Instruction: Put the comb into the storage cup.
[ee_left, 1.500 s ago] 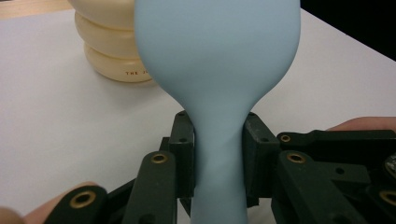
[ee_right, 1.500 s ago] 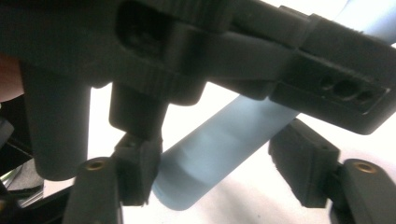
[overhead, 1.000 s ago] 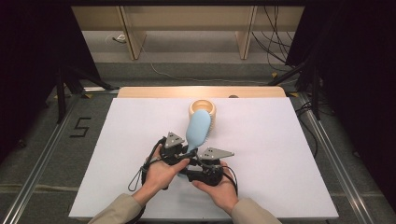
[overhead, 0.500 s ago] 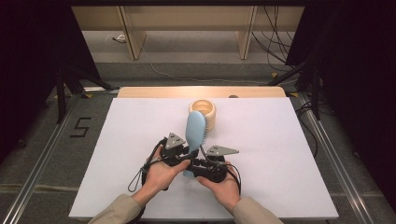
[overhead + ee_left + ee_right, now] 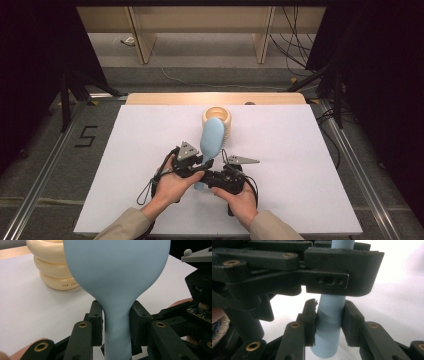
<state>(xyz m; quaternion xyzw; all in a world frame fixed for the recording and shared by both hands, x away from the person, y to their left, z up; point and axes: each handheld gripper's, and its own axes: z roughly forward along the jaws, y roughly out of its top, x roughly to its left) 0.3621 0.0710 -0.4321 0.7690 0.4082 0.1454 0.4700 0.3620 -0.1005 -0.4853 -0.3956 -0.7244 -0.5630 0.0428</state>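
Note:
A light blue hairbrush hangs tilted above the white table, its oval head toward the far side and its back facing up. My left gripper is shut on the handle just below the head; in the left gripper view both pads press the narrow neck of the brush. My right gripper is shut on the handle's lower end, and in the right gripper view its jaws clamp the blue shaft just under the left gripper's jaw.
A cream holder made of stacked rings stands right behind the brush head, near the table's far edge; it also shows in the left gripper view. A wooden strip borders the far side. White surface lies open to both sides.
The right hand has edged in slightly toward the handle end. The brush and the left gripper have stayed in place.

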